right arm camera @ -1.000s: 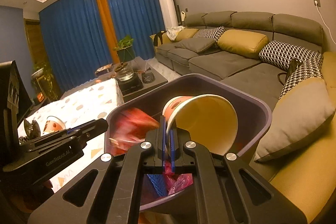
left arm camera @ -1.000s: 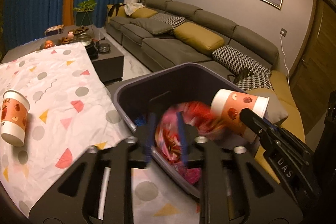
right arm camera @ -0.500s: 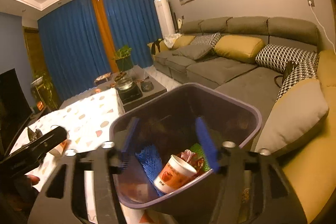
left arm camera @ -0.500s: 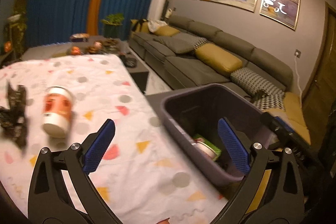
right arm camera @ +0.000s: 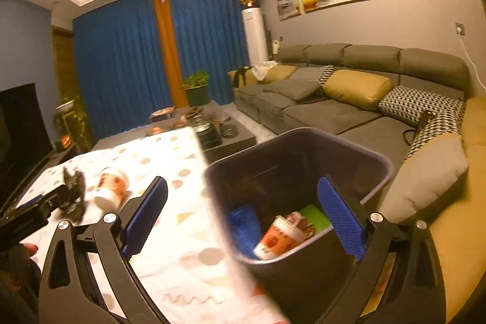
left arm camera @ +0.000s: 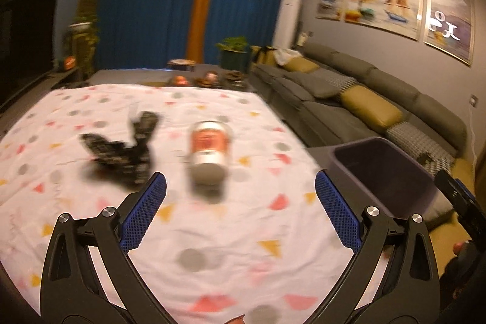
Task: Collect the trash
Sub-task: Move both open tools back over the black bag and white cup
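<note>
In the left wrist view my left gripper (left arm camera: pixel 240 214) is wide open over the patterned tablecloth (left arm camera: pixel 212 257), holding nothing. Ahead of it a red-and-white paper cup (left arm camera: pixel 209 149) lies on its side, with a black crumpled wrapper (left arm camera: pixel 124 154) to its left. The dark bin (left arm camera: pixel 382 169) stands at the table's right edge. In the right wrist view my right gripper (right arm camera: pixel 243 216) hangs above the bin (right arm camera: pixel 303 148), its jaws still opening with nothing between them. Inside the bin lie a paper cup (right arm camera: pixel 278 237), blue trash (right arm camera: pixel 243 225) and a green piece (right arm camera: pixel 316 217).
A grey sofa (right arm camera: pixel 349 99) with yellow and patterned cushions runs along the right. A low dark table (right arm camera: pixel 218 135) with dishes stands behind the cloth-covered table. A television (right arm camera: pixel 21 123) is at the left. The other gripper (right arm camera: pixel 27 217) shows at the left edge.
Both grippers opened, dropping the red wrapper and the paper cup into the bin. My left gripper then swung left from the bin to face the cup and wrapper on the table.
</note>
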Available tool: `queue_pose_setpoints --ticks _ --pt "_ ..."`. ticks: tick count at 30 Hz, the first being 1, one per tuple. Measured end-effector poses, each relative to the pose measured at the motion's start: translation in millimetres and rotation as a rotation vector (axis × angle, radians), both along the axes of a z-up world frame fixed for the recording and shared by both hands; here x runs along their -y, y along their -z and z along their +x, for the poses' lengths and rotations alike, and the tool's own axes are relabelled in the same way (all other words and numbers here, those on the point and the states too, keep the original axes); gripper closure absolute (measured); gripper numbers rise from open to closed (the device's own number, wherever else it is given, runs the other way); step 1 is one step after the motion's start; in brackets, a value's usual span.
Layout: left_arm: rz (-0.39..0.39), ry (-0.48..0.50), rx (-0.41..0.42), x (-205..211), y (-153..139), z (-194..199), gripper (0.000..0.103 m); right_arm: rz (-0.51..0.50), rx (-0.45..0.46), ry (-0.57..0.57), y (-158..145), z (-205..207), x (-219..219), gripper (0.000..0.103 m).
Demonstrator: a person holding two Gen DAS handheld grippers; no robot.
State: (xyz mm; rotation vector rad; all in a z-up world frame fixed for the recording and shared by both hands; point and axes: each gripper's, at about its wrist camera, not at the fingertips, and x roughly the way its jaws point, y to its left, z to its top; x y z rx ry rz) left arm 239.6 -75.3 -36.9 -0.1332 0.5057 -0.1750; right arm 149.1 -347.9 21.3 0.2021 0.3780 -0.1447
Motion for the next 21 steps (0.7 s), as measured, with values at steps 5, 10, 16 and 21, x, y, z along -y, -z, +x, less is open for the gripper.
queue_pose_setpoints --ticks 5,10,16,21 --pt "0.003 -0.083 -0.01 -45 1 -7 0.006 -0.006 -0.009 -0.066 -1 4 -38 0.008" --pt "0.021 -0.158 -0.002 -84 0 -12 0.006 -0.02 -0.029 -0.126 -1 16 -76 0.008" --pt "0.028 -0.259 -0.021 -127 6 -10 0.006 -0.046 -0.057 -0.181 3 35 -114 0.008" --pt "0.043 -0.317 -0.022 -149 6 -1 0.006 -0.074 -0.084 -0.231 10 61 -147 0.008"
